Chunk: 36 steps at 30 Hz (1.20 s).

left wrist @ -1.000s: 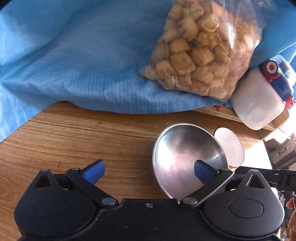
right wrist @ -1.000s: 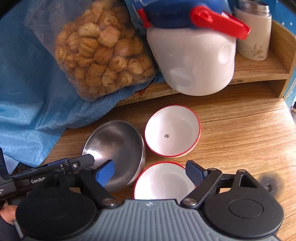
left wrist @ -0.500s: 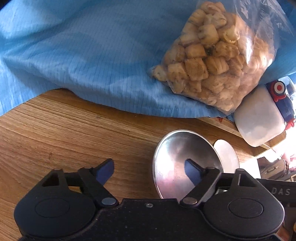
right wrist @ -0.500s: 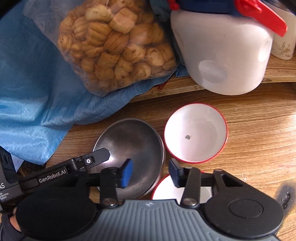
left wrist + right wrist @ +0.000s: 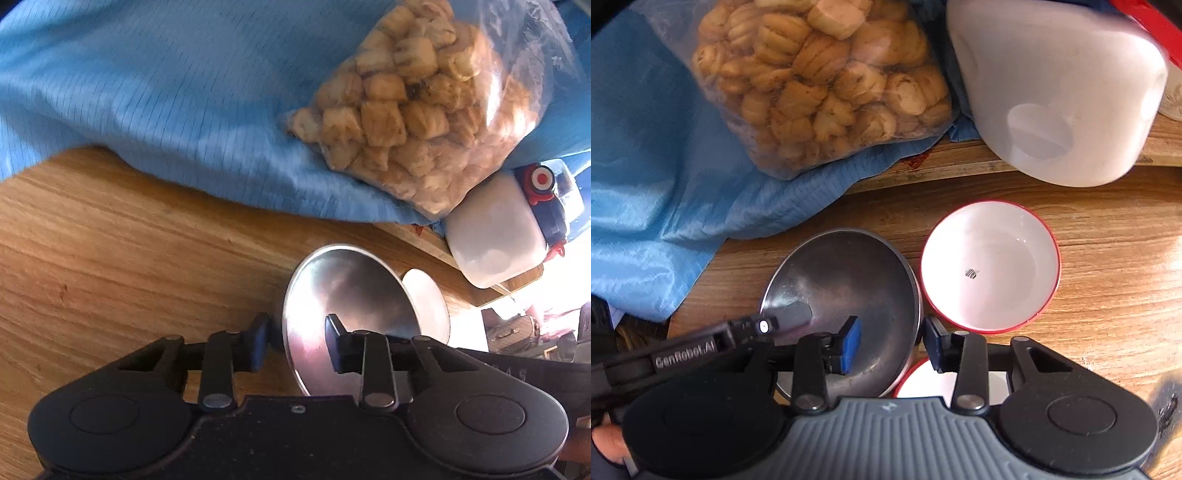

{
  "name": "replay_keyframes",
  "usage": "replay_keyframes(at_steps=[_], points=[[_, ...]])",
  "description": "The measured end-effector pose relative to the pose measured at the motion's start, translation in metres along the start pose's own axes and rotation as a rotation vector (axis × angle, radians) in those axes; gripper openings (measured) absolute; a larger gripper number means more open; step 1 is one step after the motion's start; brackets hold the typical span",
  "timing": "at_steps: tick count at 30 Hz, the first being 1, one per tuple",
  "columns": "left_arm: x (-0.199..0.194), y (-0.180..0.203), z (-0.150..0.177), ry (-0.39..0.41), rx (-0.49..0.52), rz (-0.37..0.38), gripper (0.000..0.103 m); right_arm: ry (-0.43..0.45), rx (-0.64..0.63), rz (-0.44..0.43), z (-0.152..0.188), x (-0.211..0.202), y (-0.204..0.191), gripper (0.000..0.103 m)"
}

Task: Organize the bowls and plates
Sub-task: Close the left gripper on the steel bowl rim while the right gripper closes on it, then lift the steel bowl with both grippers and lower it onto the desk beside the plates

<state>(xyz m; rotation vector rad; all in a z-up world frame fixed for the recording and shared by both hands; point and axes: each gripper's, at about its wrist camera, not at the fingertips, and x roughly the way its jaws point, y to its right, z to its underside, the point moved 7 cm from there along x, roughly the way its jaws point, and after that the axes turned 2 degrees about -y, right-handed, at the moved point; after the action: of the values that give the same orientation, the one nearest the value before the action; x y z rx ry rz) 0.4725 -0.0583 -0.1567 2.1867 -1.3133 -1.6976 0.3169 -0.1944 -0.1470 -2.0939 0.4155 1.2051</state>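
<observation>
A steel bowl (image 5: pixel 351 291) (image 5: pixel 849 273) sits upright on the wooden table (image 5: pixel 110 258). My left gripper (image 5: pixel 295 343) straddles its left rim, one finger inside and one outside. Its jaws are closing, and a thin gap still shows at the outer pad. In the right wrist view the left gripper's inner finger (image 5: pixel 790 314) lies in the bowl. My right gripper (image 5: pixel 892 343) straddles the right rim with jaws closing; its blue pad inside stands off the rim. A red-rimmed white bowl (image 5: pixel 990 266) (image 5: pixel 428 302) stands to the right. A second one (image 5: pixel 923 380) is half hidden under my right gripper.
A clear bag of biscuits (image 5: pixel 827 85) (image 5: pixel 417 122) rests on a blue cloth (image 5: pixel 646 147) (image 5: pixel 166 92) behind the bowls. A white jug with a blue and red lid (image 5: pixel 1056 99) (image 5: pixel 495 243) stands on a low wooden ledge (image 5: pixel 960 158) at the back right.
Both grippers' jaws have narrowed from wide open. The right gripper shifted left, from over the near white bowl to the steel bowl's right rim. The left gripper stayed at the left rim and rolled slightly.
</observation>
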Motion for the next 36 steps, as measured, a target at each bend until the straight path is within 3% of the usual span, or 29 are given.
replay_keyframes(at_steps=[3, 5, 13, 26, 36], points=[[-0.002, -0.005, 0.002, 0.007, 0.007, -0.03, 0.016, 0.009, 0.024, -0.008, 0.0, -0.001, 0.002, 0.026], [-0.009, -0.006, 0.002, 0.026, 0.016, -0.033, 0.013, 0.018, 0.028, -0.018, 0.002, -0.005, 0.003, 0.021], [-0.059, 0.012, 0.009, 0.124, 0.071, -0.076, 0.014, 0.056, -0.009, -0.087, 0.014, -0.037, -0.003, 0.016], [-0.108, 0.067, 0.063, 0.257, 0.022, -0.099, 0.014, 0.071, -0.127, -0.162, 0.038, -0.106, 0.016, 0.012], [-0.092, 0.127, 0.121, 0.23, -0.026, -0.121, 0.014, 0.038, -0.169, -0.187, 0.061, -0.148, 0.079, 0.012]])
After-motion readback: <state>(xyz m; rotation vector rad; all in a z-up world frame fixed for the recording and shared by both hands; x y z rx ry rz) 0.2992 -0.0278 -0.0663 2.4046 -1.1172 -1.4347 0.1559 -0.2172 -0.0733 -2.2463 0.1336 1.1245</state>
